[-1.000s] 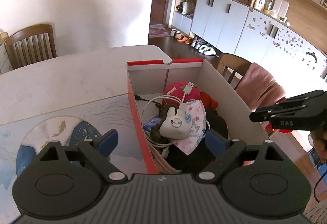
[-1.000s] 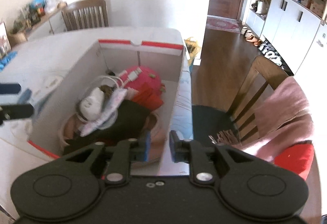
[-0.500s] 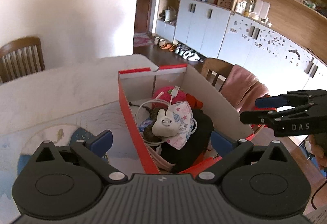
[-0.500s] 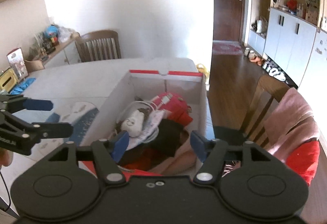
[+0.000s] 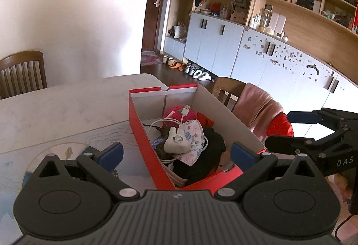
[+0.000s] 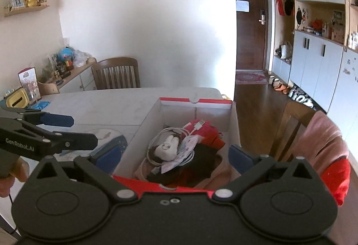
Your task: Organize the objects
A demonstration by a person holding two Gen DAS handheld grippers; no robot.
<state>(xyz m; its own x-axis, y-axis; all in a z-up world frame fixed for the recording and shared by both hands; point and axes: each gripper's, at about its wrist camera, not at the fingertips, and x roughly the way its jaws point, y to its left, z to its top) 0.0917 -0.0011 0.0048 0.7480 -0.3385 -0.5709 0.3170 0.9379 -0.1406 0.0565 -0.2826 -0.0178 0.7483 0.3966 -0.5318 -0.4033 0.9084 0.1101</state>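
The red shoebox (image 5: pixel 143 131) is sitting near the right-hand edge of the tabletop (image 5: pixel 56 106), toward its far corner, and it is holding everything that looks like it needed tidying, so the sorting seems to be largely done. Inside, a white plush toy (image 5: pixel 175 143) is lying on top of a patterned face mask (image 5: pixel 194 140), which is resting on a black garment (image 5: pixel 210 151); a white charging cable (image 5: pixel 166 122) is looping around behind them, its plug lying on a pink-red round thing (image 5: pixel 176 112) at the far end, and a red cloth (image 5: pixel 205 118) is showing beside that. The contents are piled loosely rather than neatly, and what lies underneath cannot be made out. Outside the box the tabletop is showing only a printed mat (image 5: pixel 67 151) on its near left part, plus a few small things at the far left edge in the right wrist view, too small to identify. The left gripper (image 5: pixel 176 153) is hovering over the near end of the box with its fingers spread wide and nothing between them. The right gripper (image 6: pixel 175 153) is also above the near end, its fingers opening at this moment and holding nothing. Judging from this, what is left is at most straightening the pile or closing the box; no lid is visible.
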